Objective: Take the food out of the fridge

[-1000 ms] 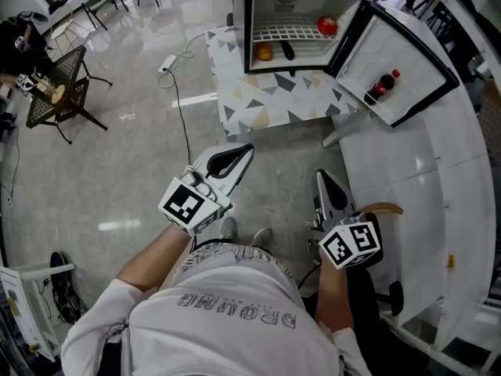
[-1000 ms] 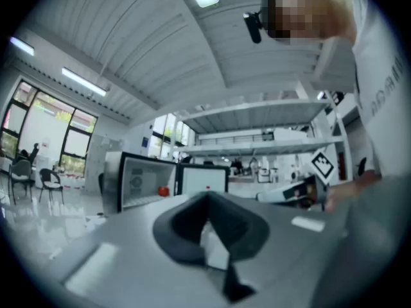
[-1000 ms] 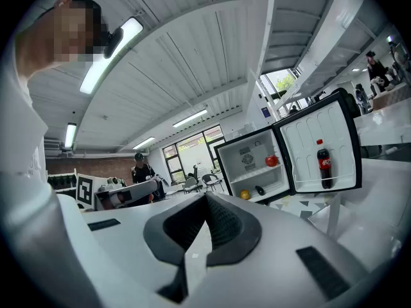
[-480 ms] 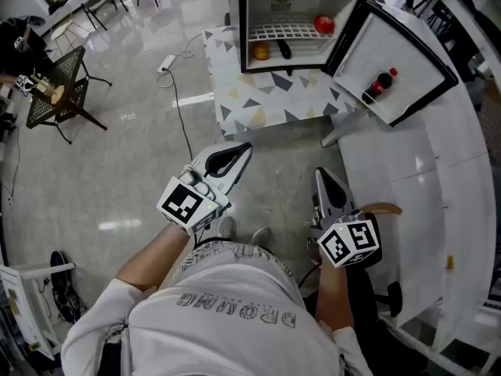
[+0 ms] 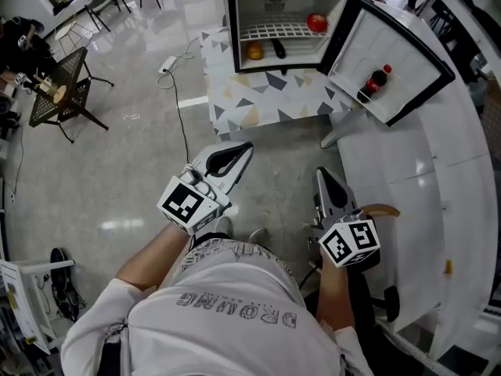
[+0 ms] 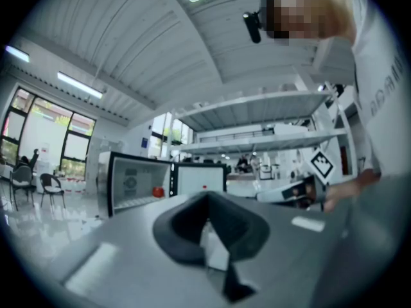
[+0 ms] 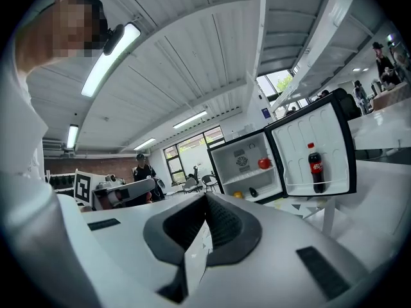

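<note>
A small black fridge [image 5: 232, 23] stands open at the top of the head view. On its wire shelf lies a red round fruit [image 5: 317, 23]; below it are an orange fruit [image 5: 254, 51] and a dark oblong item [image 5: 279, 48]. The open door [image 5: 391, 61] holds a cola bottle [image 5: 374, 81]. My left gripper [image 5: 249, 149] and right gripper [image 5: 319, 175] are both shut and empty, pointing level at the fridge from well short of it. The right gripper view shows the red fruit [image 7: 264, 163], the orange fruit [image 7: 238, 196] and the bottle [image 7: 314, 169] beyond the shut right gripper [image 7: 207, 201].
The fridge rests on a cabinet with a triangle pattern [image 5: 266, 96]. A white curved counter [image 5: 438, 171] runs along the right. A power strip and cable [image 5: 168, 63] lie on the floor at left, near a dark chair [image 5: 63, 92]. A person [image 7: 140, 165] stands far off.
In the head view the fridge has shifted up and to the left as I move across the floor. Both grippers keep their place in the view and stay shut.
</note>
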A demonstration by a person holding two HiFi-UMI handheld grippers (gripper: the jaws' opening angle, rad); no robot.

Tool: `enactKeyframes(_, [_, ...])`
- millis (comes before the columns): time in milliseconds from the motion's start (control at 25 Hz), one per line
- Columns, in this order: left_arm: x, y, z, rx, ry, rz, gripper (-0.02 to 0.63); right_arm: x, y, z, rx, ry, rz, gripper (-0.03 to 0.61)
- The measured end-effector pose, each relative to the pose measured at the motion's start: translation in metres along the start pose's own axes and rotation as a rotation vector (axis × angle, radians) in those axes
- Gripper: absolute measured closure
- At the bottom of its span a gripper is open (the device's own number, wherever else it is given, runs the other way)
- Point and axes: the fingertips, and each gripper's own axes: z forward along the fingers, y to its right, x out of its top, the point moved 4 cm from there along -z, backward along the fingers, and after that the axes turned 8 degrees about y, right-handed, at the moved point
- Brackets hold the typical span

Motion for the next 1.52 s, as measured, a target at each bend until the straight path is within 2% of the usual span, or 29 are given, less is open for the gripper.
enactKeyframes(360, [-0.004,0.023,0.019,-0.005,0.007,0.012,0.606,0.0,0.029,-0.019,-0.013,-0.006,0.024,0.581])
enactKeyframes(760, [-0.015,0.019,0.036,0.011,0.01,0.004,0.606,-0.002,0.052,-0.014,-0.016,-0.021,0.032,0.581])
enactKeyframes(1120, [-0.026,-0.007,0.058,0.017,0.007,-0.012,0.606,-0.003,0.072,0.013,-0.022,-0.026,0.036,0.581])
enactKeyframes(1520, [-0.037,-0.066,0.096,0.025,0.012,-0.038,0.606,-0.006,0.093,0.079,-0.017,-0.044,0.052,0.581])
